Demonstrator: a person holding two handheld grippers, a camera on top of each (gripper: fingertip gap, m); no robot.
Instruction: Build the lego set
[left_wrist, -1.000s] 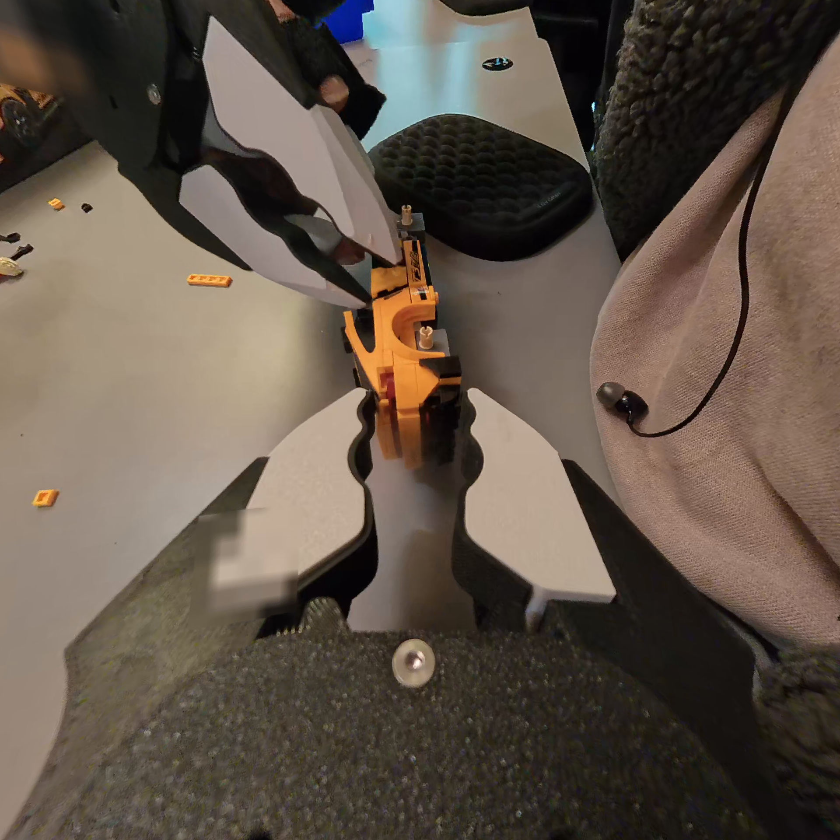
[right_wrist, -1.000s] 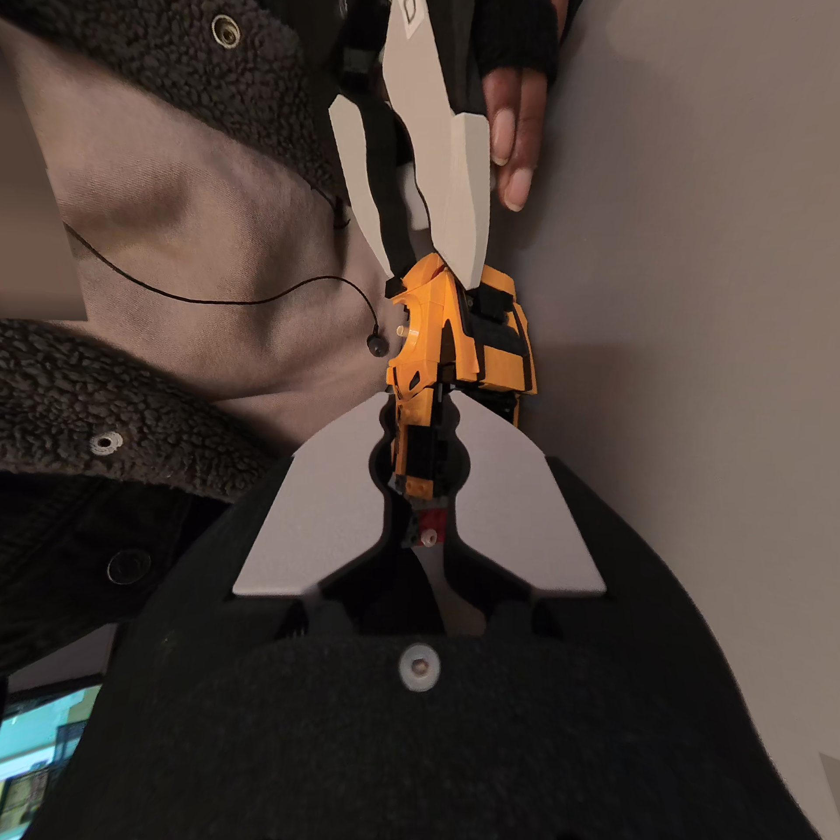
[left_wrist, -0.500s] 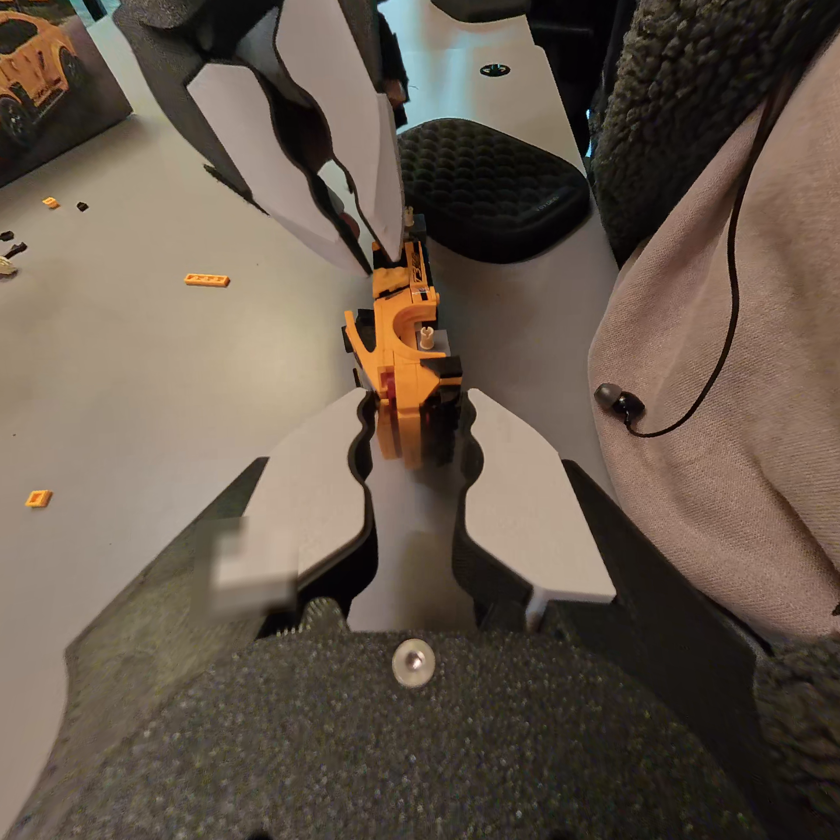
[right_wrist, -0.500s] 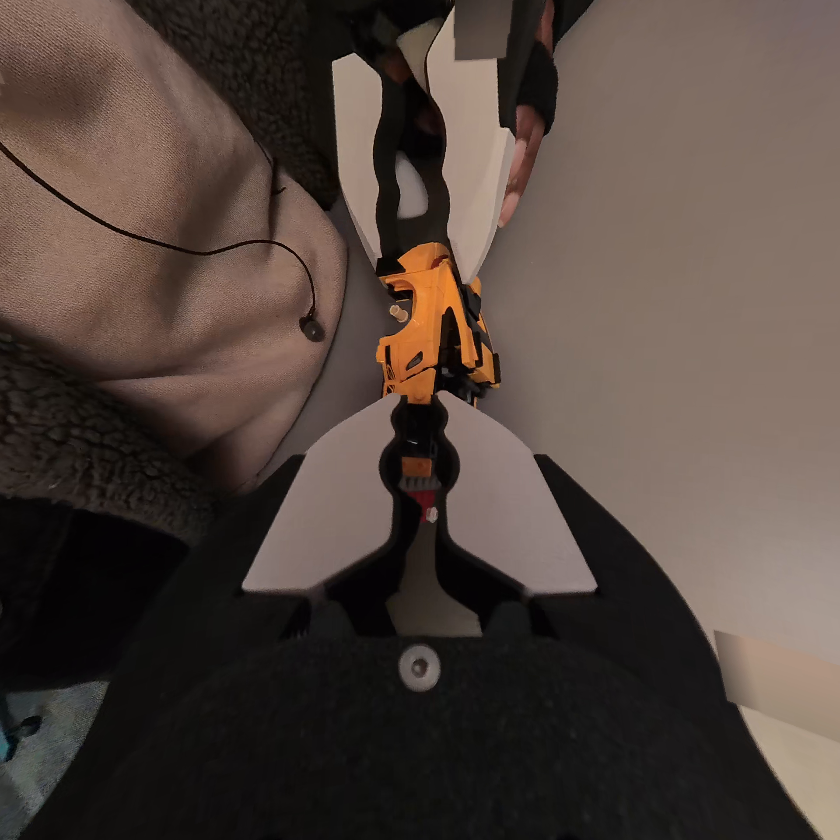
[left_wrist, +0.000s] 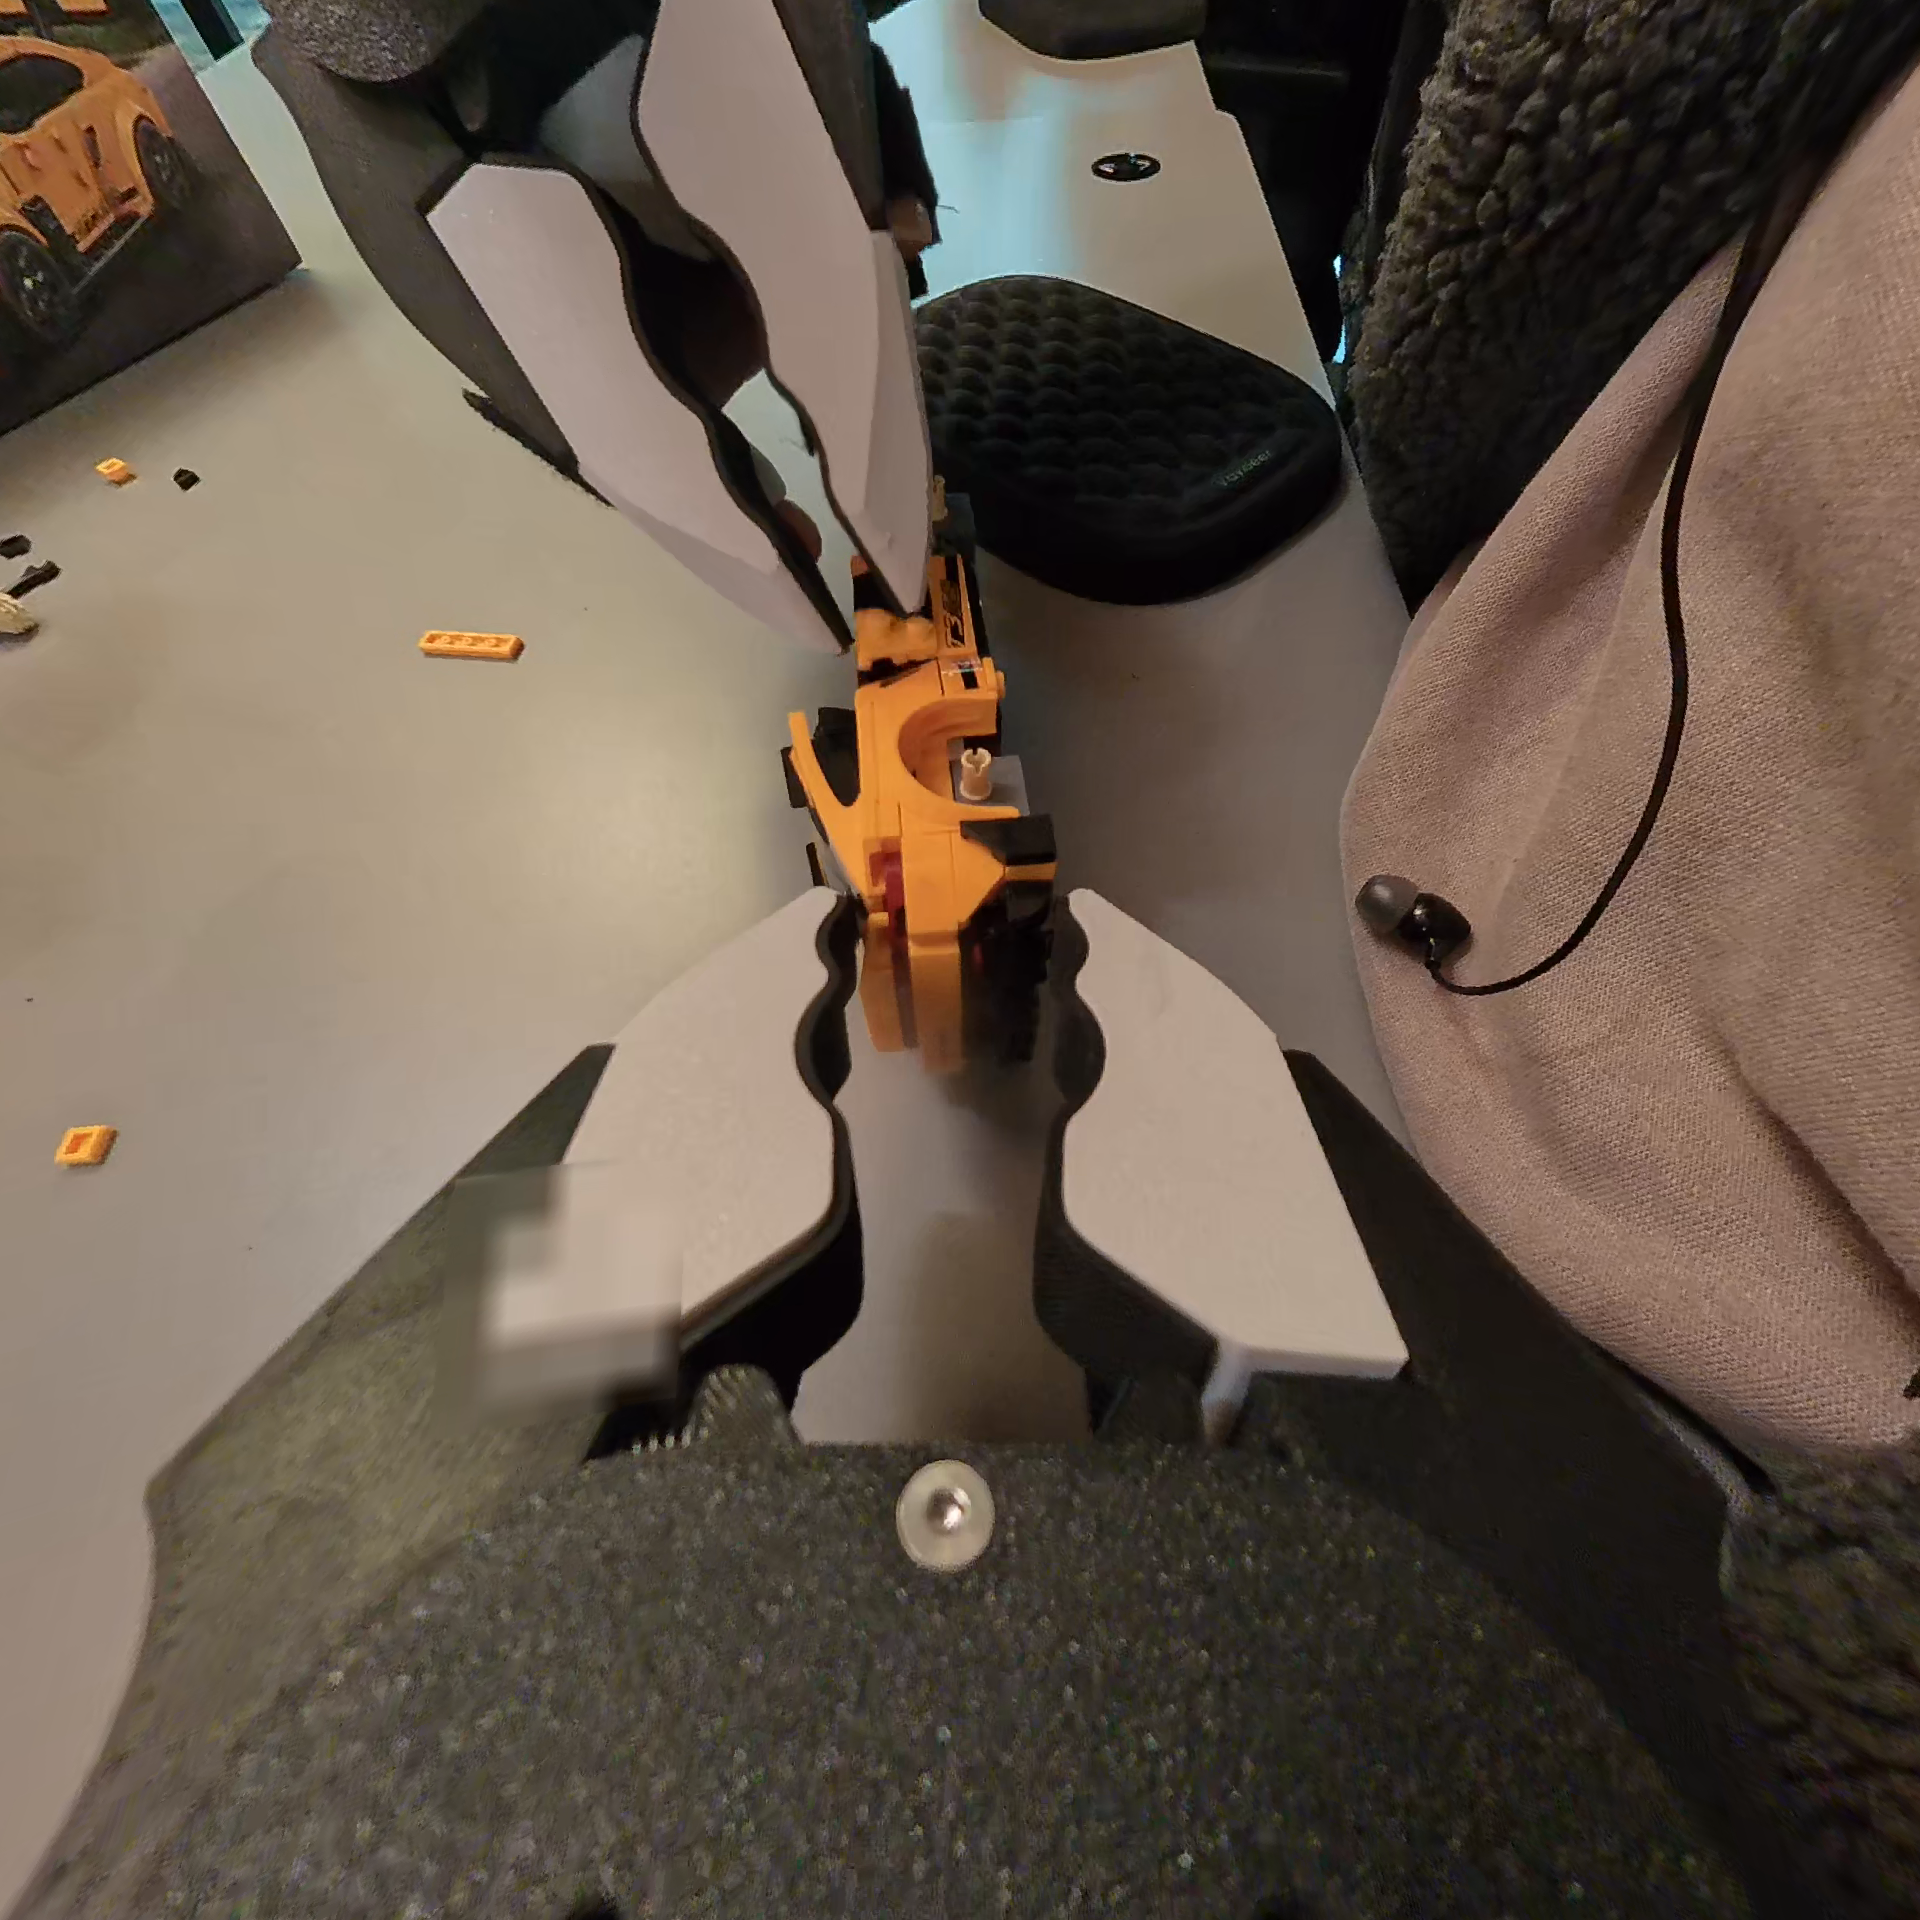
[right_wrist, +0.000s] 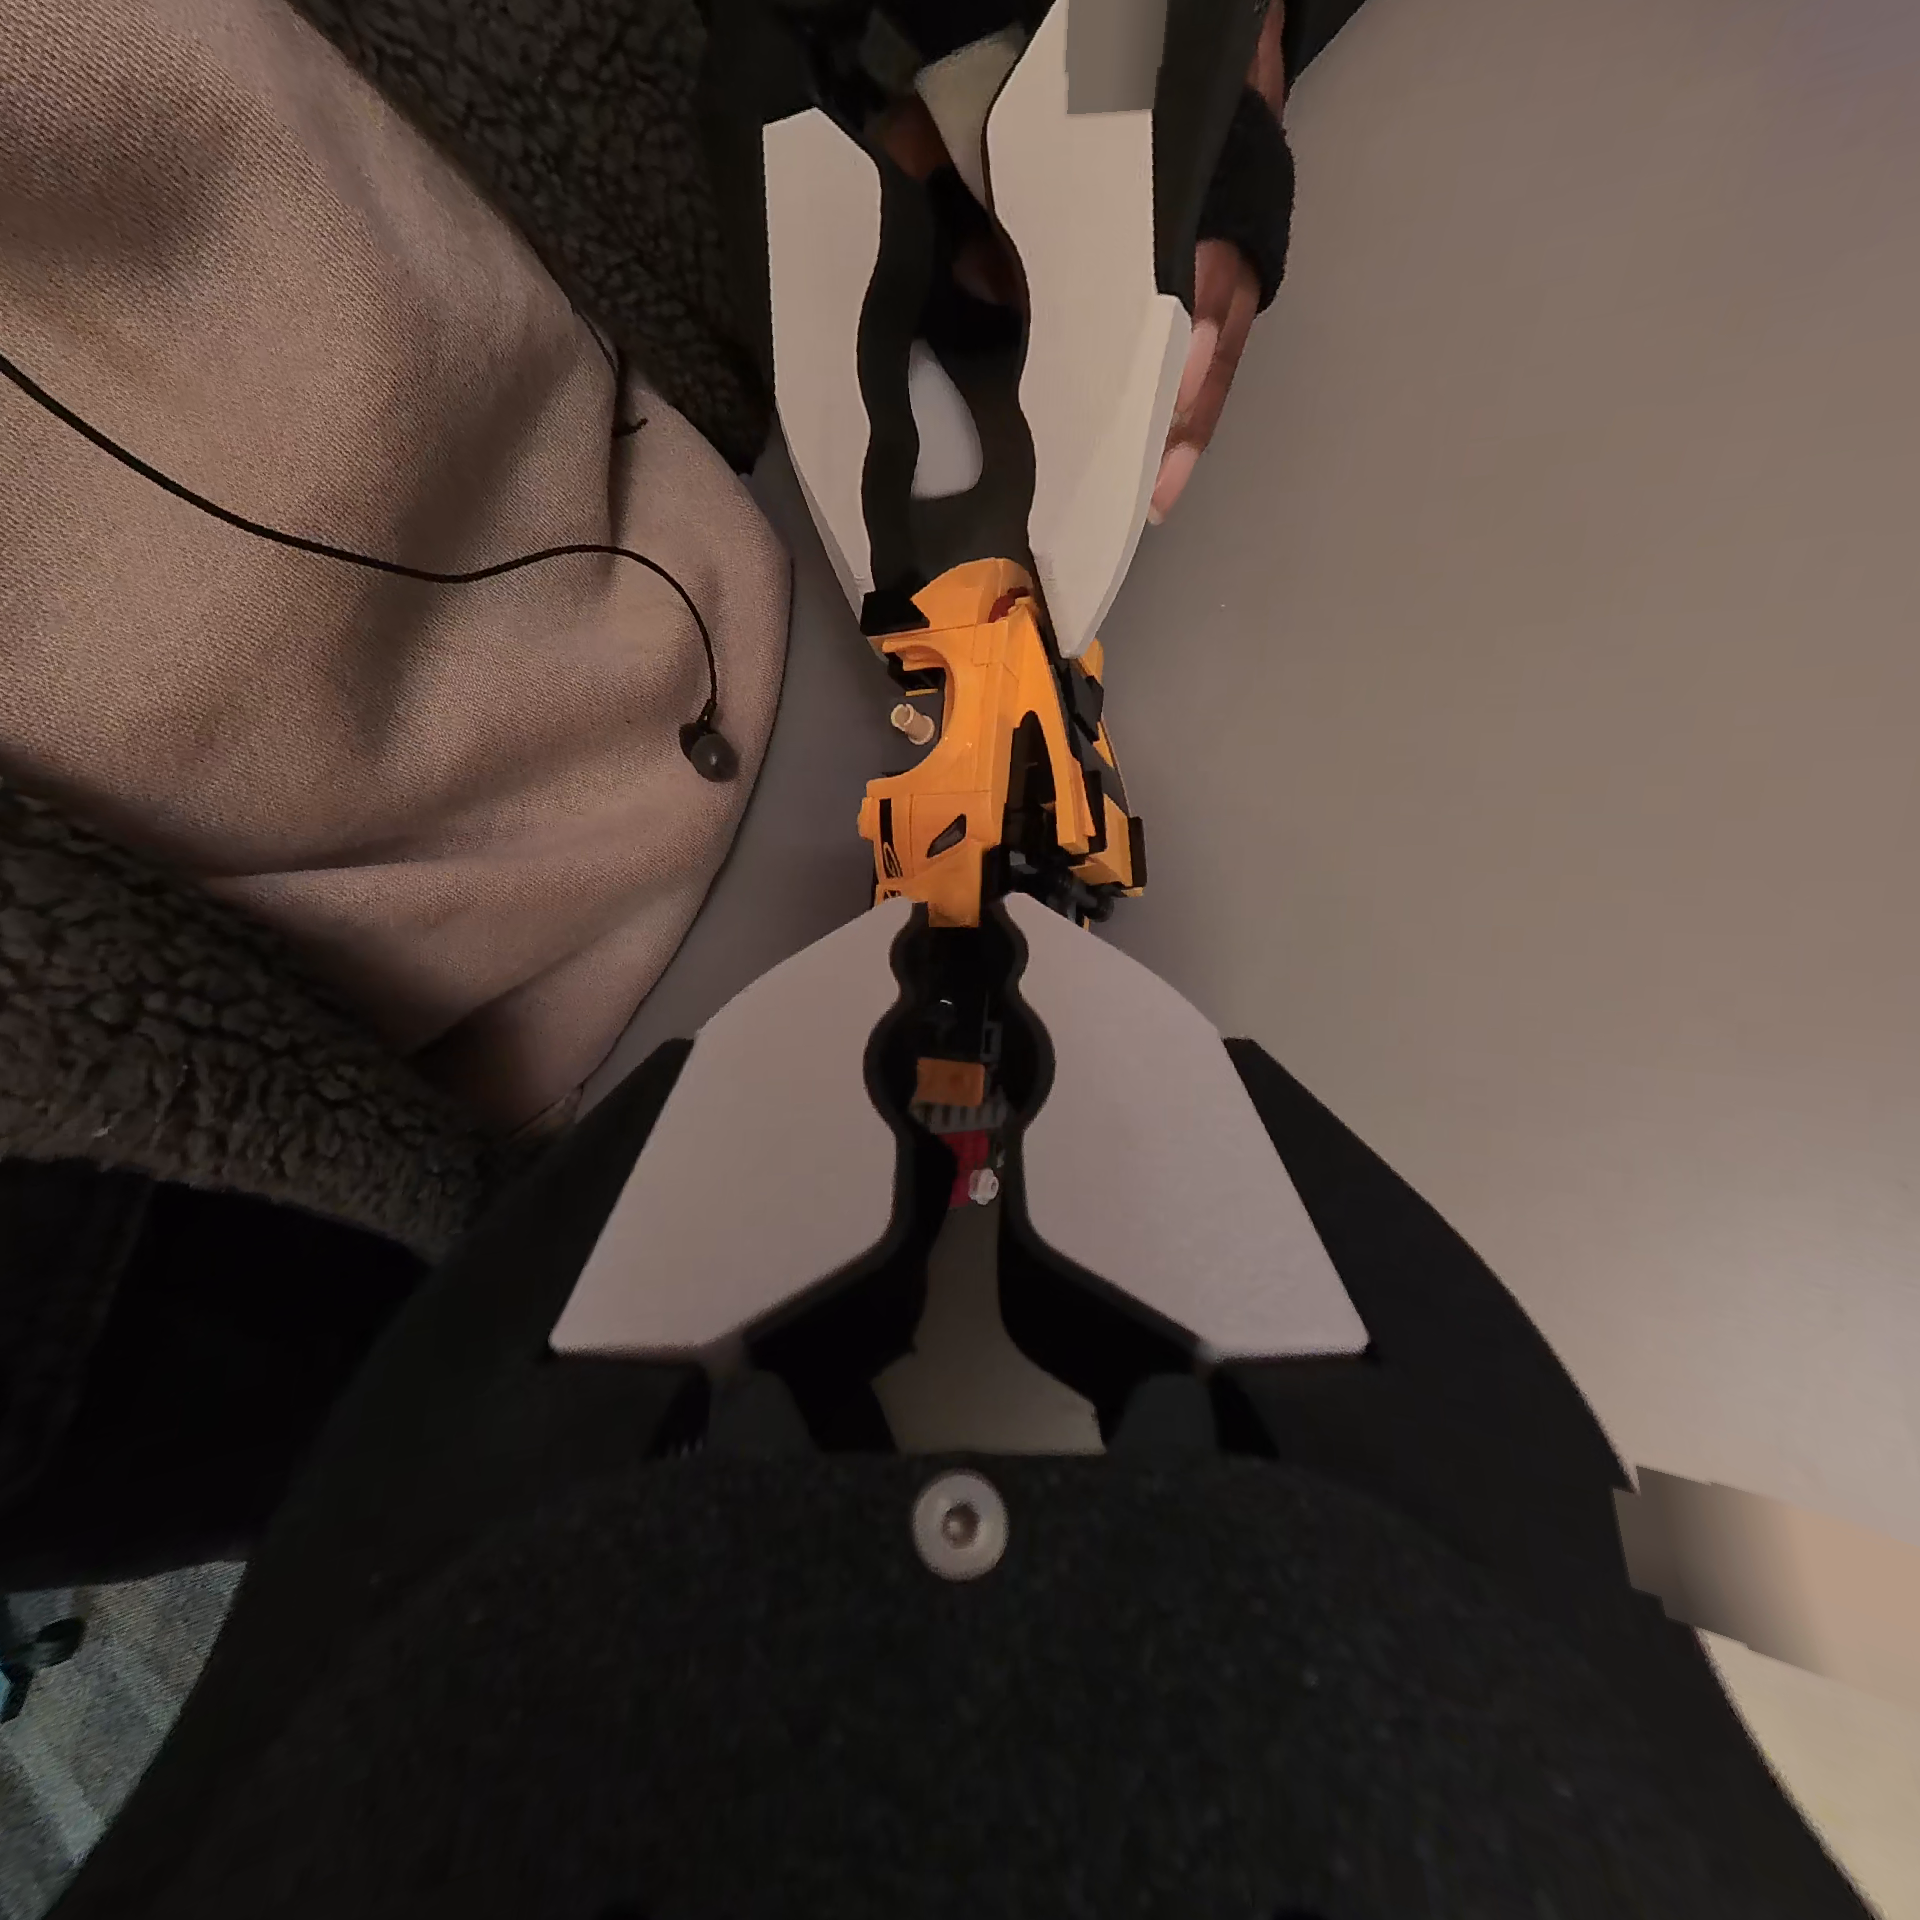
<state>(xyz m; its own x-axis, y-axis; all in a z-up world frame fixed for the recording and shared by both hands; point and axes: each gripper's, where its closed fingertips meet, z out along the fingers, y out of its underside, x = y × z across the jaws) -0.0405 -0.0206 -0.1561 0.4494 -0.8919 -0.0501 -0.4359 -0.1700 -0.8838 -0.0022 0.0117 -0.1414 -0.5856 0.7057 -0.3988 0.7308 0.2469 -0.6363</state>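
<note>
Looking along the left gripper, its fingers press on the near end of the orange and black toy brick car, held above the grey table, while loose orange bricks lie far left; the car has bare wheel pegs, and no box or bin shows. Looking along the right gripper, its narrow fingers pinch the car's other end.

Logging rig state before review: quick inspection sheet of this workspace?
Surface: grey table, mostly bare.
Job's things: orange and black brick-built car, held off the table at both ends.
Clutter: loose orange plates, small black bits, black textured pad.
Grippers: left gripper clamps one end of the car; right gripper shut on the other.
Cables: black earbud cord on the person's clothing.
Surroundings: picture of an orange car.
</note>
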